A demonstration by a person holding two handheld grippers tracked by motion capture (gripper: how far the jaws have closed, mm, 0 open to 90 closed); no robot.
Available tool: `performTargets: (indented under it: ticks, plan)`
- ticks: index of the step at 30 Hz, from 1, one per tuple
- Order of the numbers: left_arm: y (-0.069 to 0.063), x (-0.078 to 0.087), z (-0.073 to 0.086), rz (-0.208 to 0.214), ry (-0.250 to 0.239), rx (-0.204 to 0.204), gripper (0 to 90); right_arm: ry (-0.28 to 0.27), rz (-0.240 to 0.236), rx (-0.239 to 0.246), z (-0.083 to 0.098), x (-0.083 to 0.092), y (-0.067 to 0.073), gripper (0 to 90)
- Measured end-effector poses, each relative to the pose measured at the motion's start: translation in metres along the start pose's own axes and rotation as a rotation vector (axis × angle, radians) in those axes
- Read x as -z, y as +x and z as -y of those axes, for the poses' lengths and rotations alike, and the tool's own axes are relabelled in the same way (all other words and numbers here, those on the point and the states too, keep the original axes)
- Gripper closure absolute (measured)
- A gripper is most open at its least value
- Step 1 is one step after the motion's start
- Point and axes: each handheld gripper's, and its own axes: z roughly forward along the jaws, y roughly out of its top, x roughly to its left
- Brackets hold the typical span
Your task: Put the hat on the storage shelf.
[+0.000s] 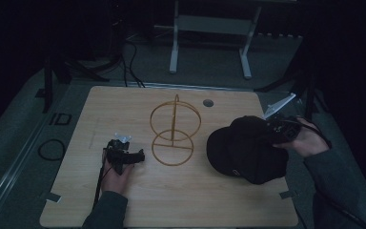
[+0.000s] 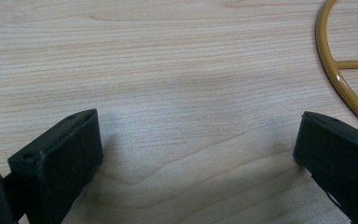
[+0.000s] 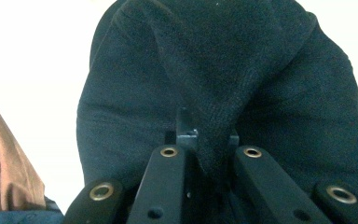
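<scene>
- Your right gripper [image 1: 271, 130] had the black cap [image 1: 245, 150] pinched tight, jaws clamped on a fold of its fabric at the right side of the table [image 1: 124, 200]. In the high view the cap sat near the table's right edge, brim toward the near side, with a small light mark on the brim.
- The right gripper view gave the texture the high view couldn't: soft, slightly fuzzy woven cloth [image 3: 223, 84], bunched into a ridge that ran straight down between the two black jaws. You could also see the brass-ringed screw holes on the jaw arms there.
- Your left gripper [image 1: 129, 156] was resting on the left part of the table, jaws spread wide, nothing between them. It lay just beside the wire stand [image 1: 174, 131].
- That stand was thin gold-coloured metal: a flat round base ring with a crossbar, an upright post, and a second ring higher up. From above you got the whole shape.
- The left gripper view caught just a curved bit of the base ring [image 2: 340, 74] and crossbar, glossy paint, but showed the pale wood grain of the tabletop [image 2: 177, 93] really clearly, plus the blocky matte pads [image 2: 70, 149].
- Dark floor and a white frame leg [image 1: 174, 43] sat beyond the table in the high view.
</scene>
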Motion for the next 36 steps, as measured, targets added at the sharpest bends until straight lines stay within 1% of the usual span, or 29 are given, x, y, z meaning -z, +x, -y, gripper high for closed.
performTargets:
  ticks: [1,8,16,18,27,33,36]
  plan:
    - [0.000,0.000,0.000,0.000,0.000,0.000,0.7,-0.006,0.002,-0.008,0.000,0.002,-0.001,85.9]
    - [0.000,0.000,0.000,0.000,0.000,0.000,0.7,-0.046,0.014,-0.017,-0.002,0.012,-0.007,86.0]
    - [0.000,0.000,0.000,-0.001,0.000,0.000,0.7,-0.133,0.006,-0.051,-0.003,0.025,-0.013,86.0]
    - [0.000,0.000,0.000,-0.001,0.000,-0.002,0.7,-0.167,0.003,-0.057,-0.002,0.028,-0.016,86.0]
    - [0.000,0.000,0.000,-0.001,0.000,0.000,0.7,-0.325,-0.015,-0.129,0.003,0.042,-0.026,86.0]
    - [0.000,0.000,0.000,-0.001,0.000,0.000,0.7,-0.404,-0.027,-0.163,0.006,0.048,-0.030,86.1]
    - [0.000,0.000,0.000,-0.001,0.000,0.000,0.7,-0.432,-0.038,-0.168,0.005,0.049,-0.029,86.1]
